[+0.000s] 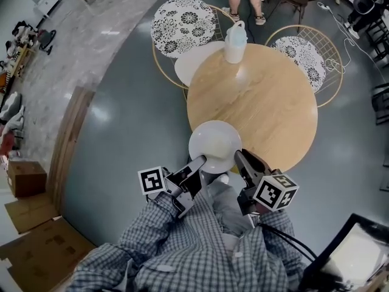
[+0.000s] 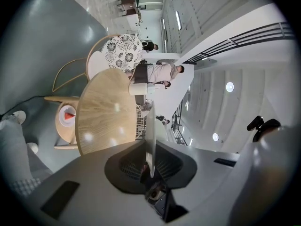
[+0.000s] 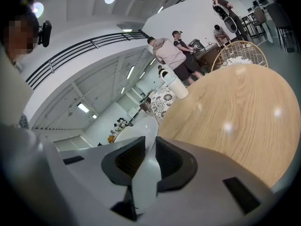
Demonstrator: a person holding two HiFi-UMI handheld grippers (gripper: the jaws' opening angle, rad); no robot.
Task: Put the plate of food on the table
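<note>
A white plate [image 1: 214,143] hangs over the near edge of the round wooden table [image 1: 255,96], with both grippers on it. My left gripper [image 1: 201,163] is shut on its near-left rim, and my right gripper [image 1: 239,157] grips the near-right rim. In the left gripper view the plate [image 2: 151,135] shows edge-on between the pads of the gripper [image 2: 150,149]. In the right gripper view the plate [image 3: 139,132] fills the gap between the pads of the gripper [image 3: 149,149]. I cannot make out what lies on the plate.
A white jug [image 1: 236,41] stands at the table's far edge. Two wire chairs with patterned cushions [image 1: 182,24] [image 1: 302,55] and a white stool [image 1: 193,64] sit beyond the table. People stand further back [image 3: 171,55]. Cardboard boxes [image 1: 25,179] lie on the floor at left.
</note>
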